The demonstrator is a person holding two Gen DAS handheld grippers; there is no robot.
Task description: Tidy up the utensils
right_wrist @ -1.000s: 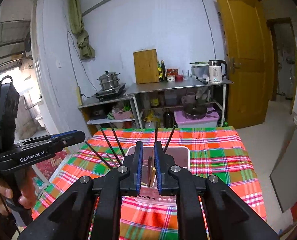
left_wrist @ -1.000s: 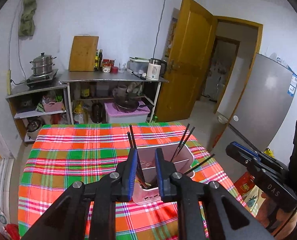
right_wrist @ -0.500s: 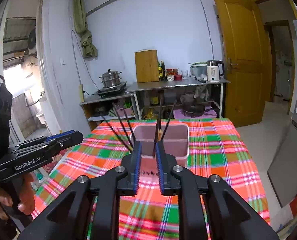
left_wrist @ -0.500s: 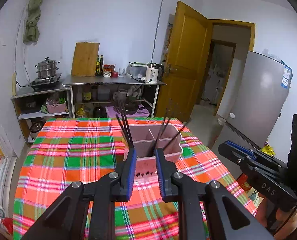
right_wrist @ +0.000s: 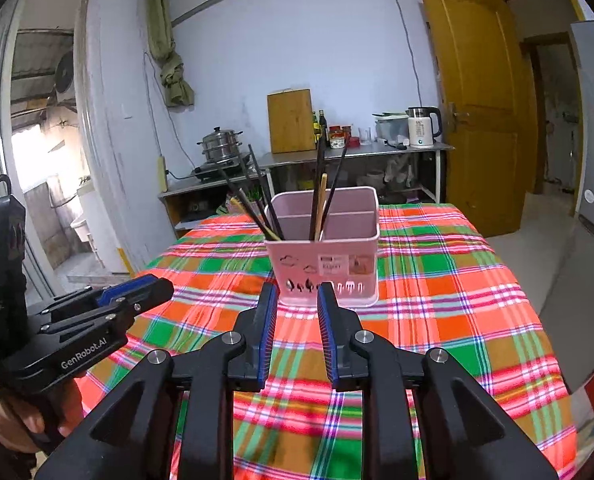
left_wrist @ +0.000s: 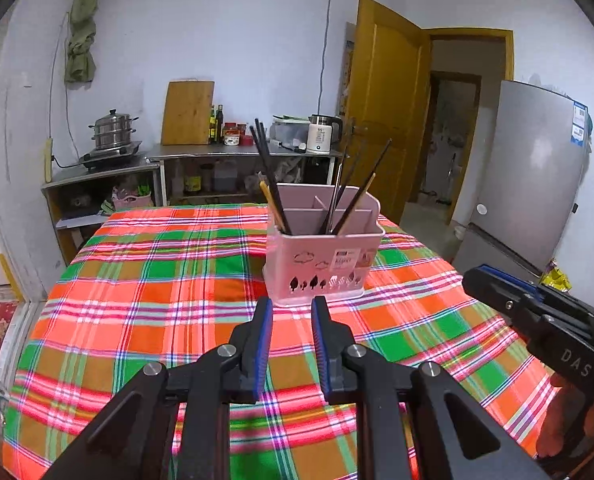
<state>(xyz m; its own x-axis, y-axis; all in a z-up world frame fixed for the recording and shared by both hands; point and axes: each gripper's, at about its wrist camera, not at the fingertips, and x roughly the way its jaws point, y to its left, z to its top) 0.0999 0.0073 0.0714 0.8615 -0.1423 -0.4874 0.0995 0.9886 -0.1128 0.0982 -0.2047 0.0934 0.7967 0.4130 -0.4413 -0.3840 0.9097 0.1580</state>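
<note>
A pink utensil holder (left_wrist: 321, 256) with dividers stands on the plaid tablecloth (left_wrist: 157, 280); it also shows in the right wrist view (right_wrist: 325, 256). Several dark chopsticks (left_wrist: 267, 172) and a few light wooden ones lean in its compartments, also seen in the right wrist view (right_wrist: 321, 192). My left gripper (left_wrist: 291, 308) is open and empty, just in front of the holder. My right gripper (right_wrist: 297, 294) is open and empty, also just in front of it. Each gripper shows in the other's view, the right one (left_wrist: 537, 320) and the left one (right_wrist: 97, 312).
A metal counter (left_wrist: 237, 152) with a kettle (left_wrist: 323, 134), cutting board (left_wrist: 187, 112) and steamer pot (left_wrist: 113, 130) stands behind the table. A yellow door (left_wrist: 381, 108) and a fridge (left_wrist: 537, 168) are to the right. The table edge drops off at right.
Both grippers have pulled back and lowered from over the holder to in front of it. The jaws have widened a little. The chopsticks stay in the holder.
</note>
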